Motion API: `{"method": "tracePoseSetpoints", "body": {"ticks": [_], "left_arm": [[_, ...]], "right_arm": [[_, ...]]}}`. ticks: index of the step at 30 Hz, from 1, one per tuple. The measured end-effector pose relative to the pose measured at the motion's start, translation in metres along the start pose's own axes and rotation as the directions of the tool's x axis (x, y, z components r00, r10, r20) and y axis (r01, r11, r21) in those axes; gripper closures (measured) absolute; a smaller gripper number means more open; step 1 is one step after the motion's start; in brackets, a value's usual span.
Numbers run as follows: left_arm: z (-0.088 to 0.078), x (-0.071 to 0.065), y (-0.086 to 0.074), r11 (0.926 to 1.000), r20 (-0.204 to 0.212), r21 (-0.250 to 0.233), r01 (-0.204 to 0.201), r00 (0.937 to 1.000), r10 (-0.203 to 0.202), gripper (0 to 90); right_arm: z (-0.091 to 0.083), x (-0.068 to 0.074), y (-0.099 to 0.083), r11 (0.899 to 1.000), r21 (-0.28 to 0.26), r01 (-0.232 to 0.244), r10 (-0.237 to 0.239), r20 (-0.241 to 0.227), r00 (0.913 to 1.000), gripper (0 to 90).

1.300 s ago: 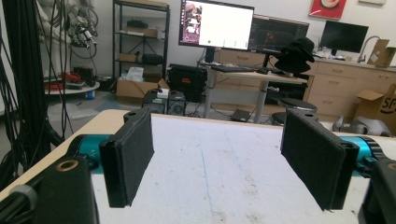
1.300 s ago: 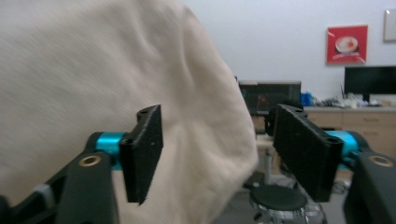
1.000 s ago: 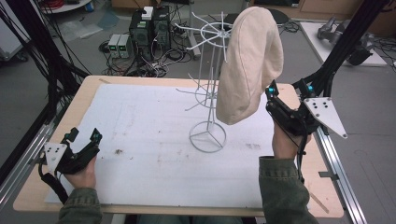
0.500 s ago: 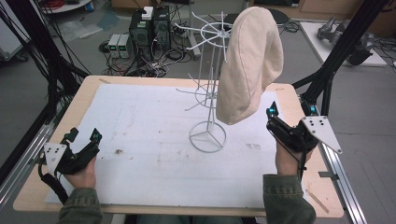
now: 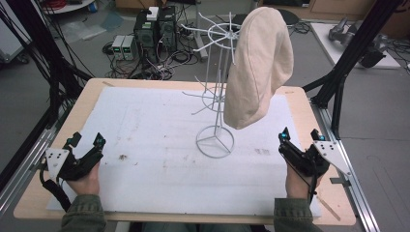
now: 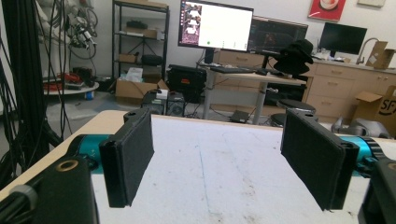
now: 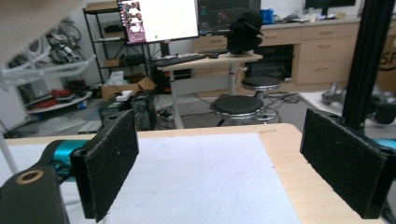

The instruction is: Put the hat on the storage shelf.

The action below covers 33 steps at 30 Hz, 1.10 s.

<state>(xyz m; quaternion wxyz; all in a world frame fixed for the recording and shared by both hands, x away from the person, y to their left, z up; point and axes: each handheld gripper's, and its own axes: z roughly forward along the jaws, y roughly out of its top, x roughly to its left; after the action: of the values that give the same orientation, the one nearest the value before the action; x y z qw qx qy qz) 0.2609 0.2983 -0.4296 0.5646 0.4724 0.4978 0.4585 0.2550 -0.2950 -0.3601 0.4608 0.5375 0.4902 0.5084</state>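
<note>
High view: beige cloth hat (image 5: pixel 258 67) hangs on white wire stand (image 5: pixel 216 96), upper centre; soft, light, best pinched at lower edge. Left gripper (image 5: pixel 86 141) lower left, right gripper (image 5: pixel 299 135) lower right.
Left gripper view: jaws spread, empty.
Right gripper view: jaws spread, empty.

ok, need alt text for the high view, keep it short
A beige fabric hat hangs on a white wire stand at the centre of a white-covered table. A person's hands hold two open black grippers near the front edge, the left gripper and the right gripper, both apart from the stand.
</note>
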Motion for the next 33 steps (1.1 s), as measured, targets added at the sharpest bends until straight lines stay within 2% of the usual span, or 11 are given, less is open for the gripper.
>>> {"method": "tracePoseSetpoints", "body": {"ticks": [4, 6, 9, 11, 14, 20, 24, 33], "left_arm": [[0.0, 0.0, 0.0, 1.0, -0.002, 0.002, -0.002, 1.0, 0.002, 25.6], [0.001, 0.0, 0.0, 1.0, 0.001, 0.002, -0.002, 1.0, 0.002, 25.7], [0.001, 0.0, -0.001, 1.0, 0.004, 0.005, -0.001, 1.0, 0.001, 25.6], [0.001, 0.0, -0.001, 1.0, 0.004, 0.005, 0.0, 1.0, 0.0, 25.6], [0.001, 0.0, -0.001, 1.0, 0.005, 0.007, 0.0, 1.0, 0.0, 25.6], [0.001, -0.001, -0.001, 1.0, 0.005, 0.008, 0.0, 1.0, 0.0, 25.7], [0.001, 0.0, -0.001, 0.9999, 0.006, 0.011, -0.003, 1.0, 0.003, 25.6], [0.001, -0.002, -0.002, 0.9998, 0.011, 0.014, -0.011, 0.9999, 0.01, 25.7]], "right_arm": [[0.0, -0.001, -0.01, 1.0, 0.012, 0.018, -0.018, 0.007, 0.9998, 10.7], [0.002, -0.002, -0.022, 1.0, 0.021, 0.011, -0.012, 0.022, 0.9997, 10.7], [0.002, -0.003, -0.029, 1.0, 0.031, 0.0, -0.001, 0.022, 0.9998, 10.7], [0.004, -0.004, -0.035, 0.998, 0.059, -0.005, 0.004, 0.016, 0.9999, 10.7], [0.005, -0.004, -0.044, 0.996, 0.085, -0.01, 0.007, 0.031, 0.9995, 10.7], [0.003, -0.003, -0.049, 0.996, 0.082, 0.021, -0.024, 0.043, 0.9988, 10.8], [0.003, 0.002, -0.051, 0.994, 0.099, 0.051, -0.054, 0.026, 0.9982, 10.8], [0.003, 0.003, -0.052, 0.993, 0.106, 0.054, -0.056, 0.014, 0.9983, 10.8]]}}
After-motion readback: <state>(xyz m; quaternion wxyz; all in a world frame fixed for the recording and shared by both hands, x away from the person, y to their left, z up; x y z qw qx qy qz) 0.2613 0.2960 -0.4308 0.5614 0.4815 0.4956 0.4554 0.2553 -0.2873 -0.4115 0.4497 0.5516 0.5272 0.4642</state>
